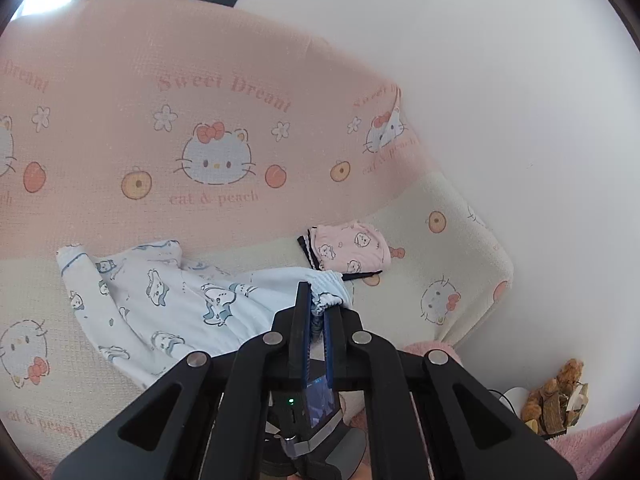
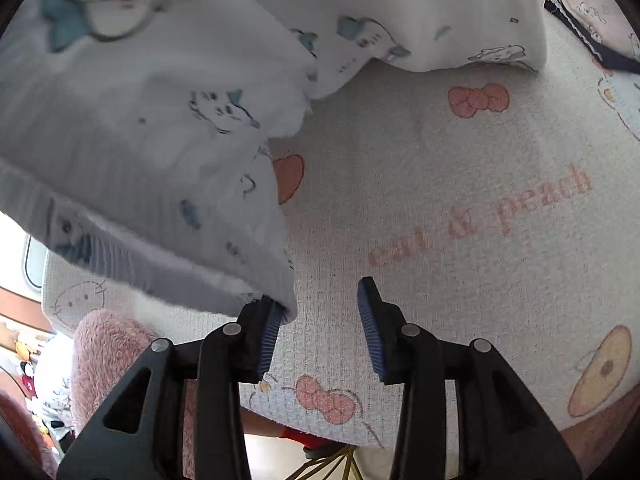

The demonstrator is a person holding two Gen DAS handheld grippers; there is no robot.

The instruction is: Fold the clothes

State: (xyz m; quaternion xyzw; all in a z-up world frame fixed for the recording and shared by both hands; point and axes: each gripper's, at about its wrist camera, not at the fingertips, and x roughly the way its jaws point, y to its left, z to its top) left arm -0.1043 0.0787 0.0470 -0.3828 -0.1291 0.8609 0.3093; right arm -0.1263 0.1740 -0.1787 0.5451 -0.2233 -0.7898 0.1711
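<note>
A light-blue garment [image 1: 168,300] printed with cartoon animals lies spread on the sofa seat. My left gripper [image 1: 318,306] is shut on its ribbed edge [image 1: 326,286], which is bunched between the pads and lifted off the seat. In the right wrist view the same garment [image 2: 160,120] hangs over the upper left. My right gripper [image 2: 320,312] is open just above the seat cover. A corner of the garment's ribbed hem [image 2: 224,292] rests against the left fingertip [image 2: 272,320], but nothing lies between the pads.
The sofa wears a pink and cream cat-and-peach cover [image 1: 224,80] [image 2: 460,208]. A folded pink garment [image 1: 348,250] [image 2: 592,16] lies on the seat at the right. A fluffy pink throw [image 2: 104,352] hangs off the front edge. Brown soft toys [image 1: 556,400] sit by the white wall [image 1: 500,80].
</note>
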